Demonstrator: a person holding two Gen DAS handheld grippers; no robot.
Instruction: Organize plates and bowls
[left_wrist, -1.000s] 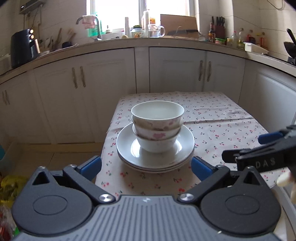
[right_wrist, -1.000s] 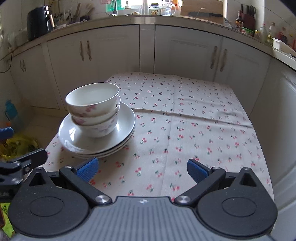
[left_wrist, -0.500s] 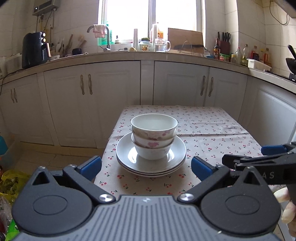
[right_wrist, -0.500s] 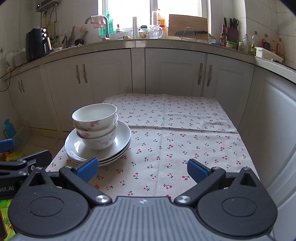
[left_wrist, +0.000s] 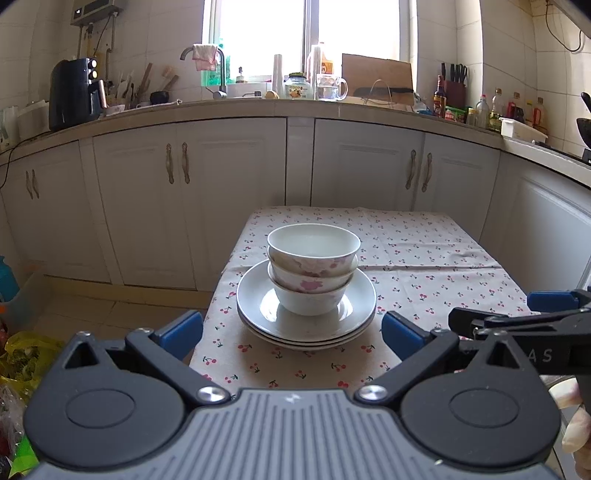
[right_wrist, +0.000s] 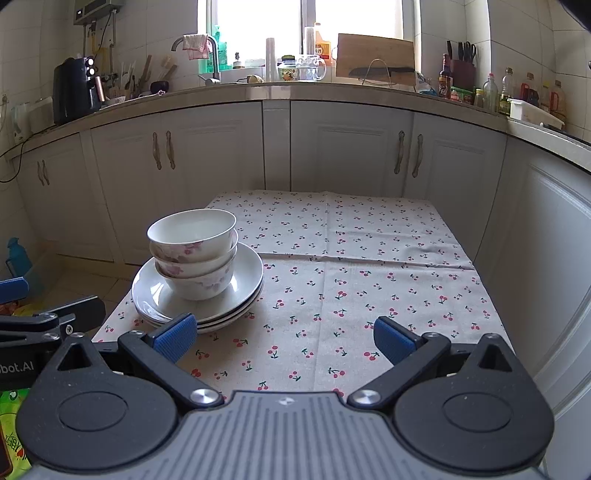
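We are observing three nested bowls (left_wrist: 313, 266) sitting on stacked plates (left_wrist: 306, 314) at the table's (right_wrist: 369, 295) near-left. Left gripper (left_wrist: 291, 332) and right gripper (right_wrist: 282, 338) are hovering, jaws spread, empty. We are judging stacking complete; next, withdrawal.

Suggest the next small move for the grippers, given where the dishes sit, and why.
Probably none beyond keeping both clear: the bowls sit nested on the stacked plates near the left edge of the table, so the stacking looks done. The left gripper and right gripper are open, empty, short of the stack. Backing straight off seems safest.
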